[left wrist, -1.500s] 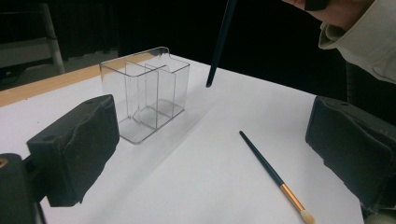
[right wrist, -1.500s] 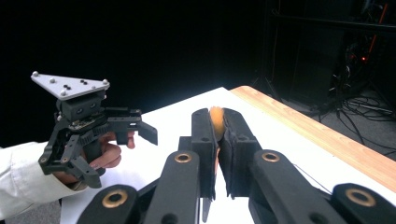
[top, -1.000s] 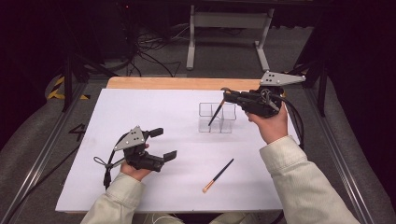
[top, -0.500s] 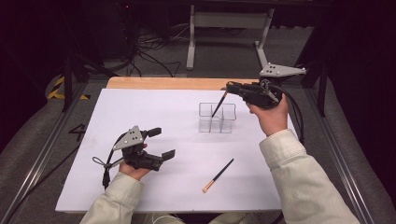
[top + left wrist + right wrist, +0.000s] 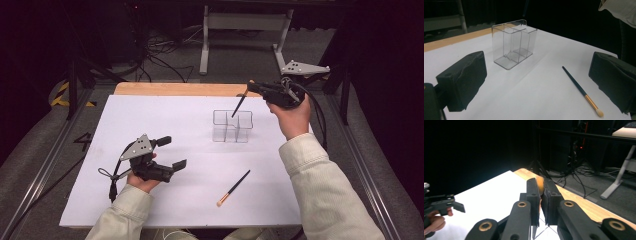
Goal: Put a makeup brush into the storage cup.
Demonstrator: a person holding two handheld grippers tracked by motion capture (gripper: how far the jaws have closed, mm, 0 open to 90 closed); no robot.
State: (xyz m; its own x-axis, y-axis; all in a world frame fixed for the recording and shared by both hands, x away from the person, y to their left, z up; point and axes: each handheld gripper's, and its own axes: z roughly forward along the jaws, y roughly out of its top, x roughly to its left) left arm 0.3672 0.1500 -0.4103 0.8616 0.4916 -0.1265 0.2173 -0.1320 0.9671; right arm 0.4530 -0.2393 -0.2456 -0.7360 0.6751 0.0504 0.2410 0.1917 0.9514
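A clear divided organizer point(image 5: 232, 126) stands right of centre on the white sheet point(image 5: 165, 115). Over its far edge my right gripper point(image 5: 252, 87) is shut on a thin dark brush point(image 5: 239, 105), which slants down toward the organizer's top. In the right gripper view the orange bristle tip point(image 5: 540, 183) pokes up between the shut jaws of the right gripper point(image 5: 540, 192). A second brush point(image 5: 234, 187) lies flat near the front. My left gripper point(image 5: 172, 152) rests open on the sheet at the left. From the left gripper point(image 5: 536, 82) I see the organizer point(image 5: 514, 43) and the second brush point(image 5: 579, 87) ahead.
The sheet covers a wooden table whose bare far edge point(image 5: 175, 89) shows. Beyond it are a dark floor with cables point(image 5: 165, 60) and a white desk frame point(image 5: 245, 22). The left gripper point(image 5: 446, 205) shows far off in the right gripper view.
My right gripper has lifted up and away with the brush. The brush's lower end has risen from inside the organizer to about its rim. The left gripper has stayed put.
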